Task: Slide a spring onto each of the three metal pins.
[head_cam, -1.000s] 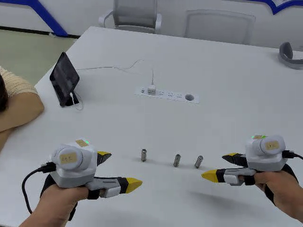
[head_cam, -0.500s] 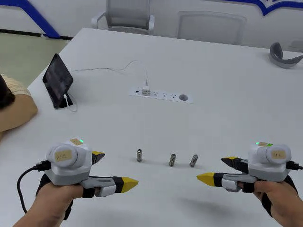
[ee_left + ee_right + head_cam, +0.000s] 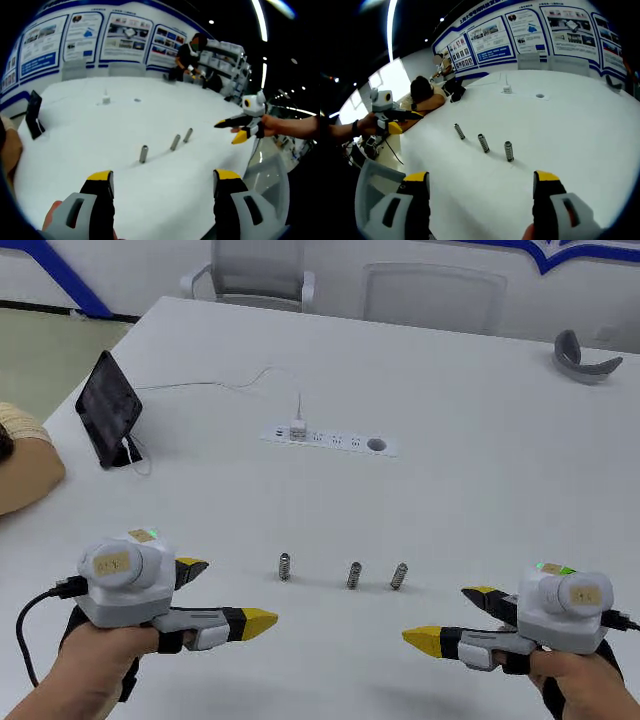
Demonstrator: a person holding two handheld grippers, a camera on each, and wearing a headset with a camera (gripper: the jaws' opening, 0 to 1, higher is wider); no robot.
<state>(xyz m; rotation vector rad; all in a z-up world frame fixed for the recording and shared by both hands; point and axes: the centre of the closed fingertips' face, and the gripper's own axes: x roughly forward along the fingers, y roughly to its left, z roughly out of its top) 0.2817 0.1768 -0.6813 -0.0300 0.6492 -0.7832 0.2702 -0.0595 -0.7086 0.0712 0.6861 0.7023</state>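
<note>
Both grippers are empty. The left gripper (image 3: 226,592) has its fingers (image 3: 100,178) spread wide, and the right gripper (image 3: 450,616) has its fingers (image 3: 546,178) parted just as far, with nothing between either pair. Over the last second the right gripper has drawn back toward us, leaving more bare worktop (image 3: 450,490) ahead of its fingertips. The left one keeps much the same offset, and our head has shifted too. The three springs (image 3: 354,575) stand in a row between the two pairs of fingers, forward of both and touched by neither. The one nearest the right fingers leans a little. The coils hide the pins, so we judge each pin already carries its spring. We read the retreat as the work finishing rather than a new reach.
</note>
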